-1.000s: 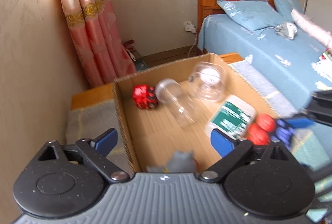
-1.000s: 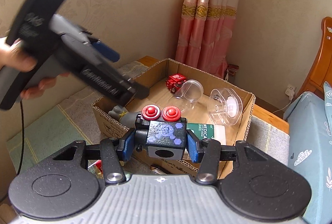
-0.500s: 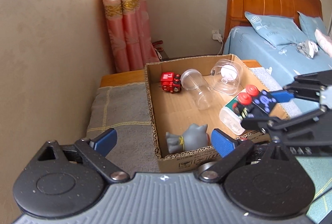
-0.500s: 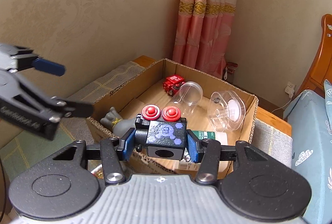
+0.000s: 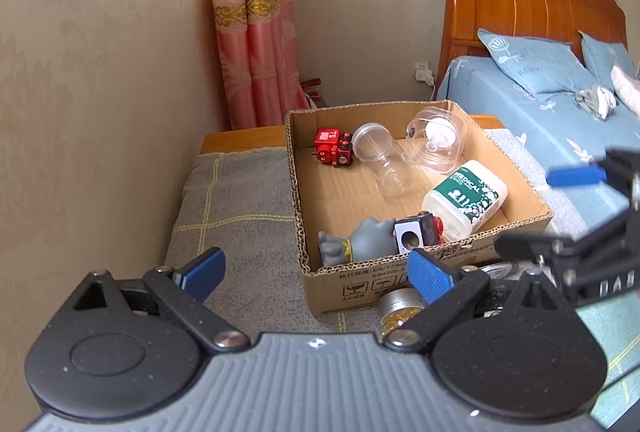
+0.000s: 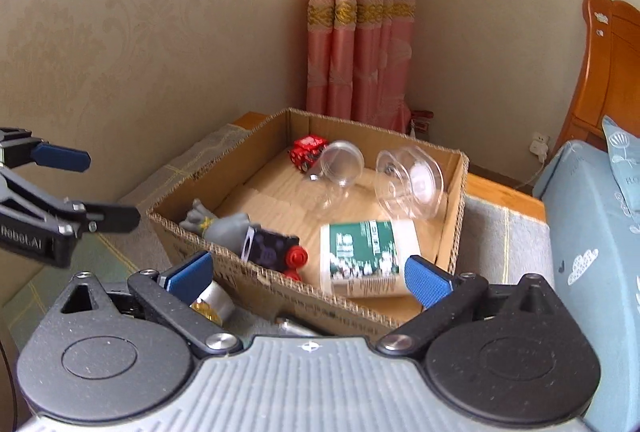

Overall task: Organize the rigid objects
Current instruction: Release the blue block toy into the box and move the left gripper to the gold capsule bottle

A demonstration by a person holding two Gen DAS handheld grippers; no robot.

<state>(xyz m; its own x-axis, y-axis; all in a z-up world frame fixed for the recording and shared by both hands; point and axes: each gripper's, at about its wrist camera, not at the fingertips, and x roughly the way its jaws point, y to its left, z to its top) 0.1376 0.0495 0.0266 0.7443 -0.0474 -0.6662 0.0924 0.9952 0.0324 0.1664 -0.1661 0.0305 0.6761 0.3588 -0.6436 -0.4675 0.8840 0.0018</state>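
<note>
An open cardboard box point(image 5: 432, 272) point(image 6: 280, 284) stands on a grey blanket. In it lie a red toy train point(image 5: 333, 147) point(image 6: 306, 151), a clear jar point(image 5: 376, 159) point(image 6: 340, 167), a clear round container point(image 5: 438, 139) point(image 6: 412, 183), a white and green bottle point(image 5: 466, 195) point(image 6: 364, 256), a grey figurine point(image 5: 356, 240) point(image 6: 220, 226) and a black robot toy with red knobs point(image 5: 418, 232) point(image 6: 272, 252). My left gripper point(image 5: 316, 274) is open and empty before the box. My right gripper point(image 6: 308, 276) is open and empty at the box's near wall.
A small metal tin with gold contents point(image 5: 400, 306) point(image 6: 210, 302) lies on the blanket in front of the box. A bed with blue sheets point(image 5: 560, 119) is to the right, a beige wall point(image 5: 80, 91) to the left, pink curtains point(image 5: 256, 31) behind.
My right gripper opened and let go of the black robot toy, which now lies on its side in the box beside the grey figurine. My left gripper drew back from the box.
</note>
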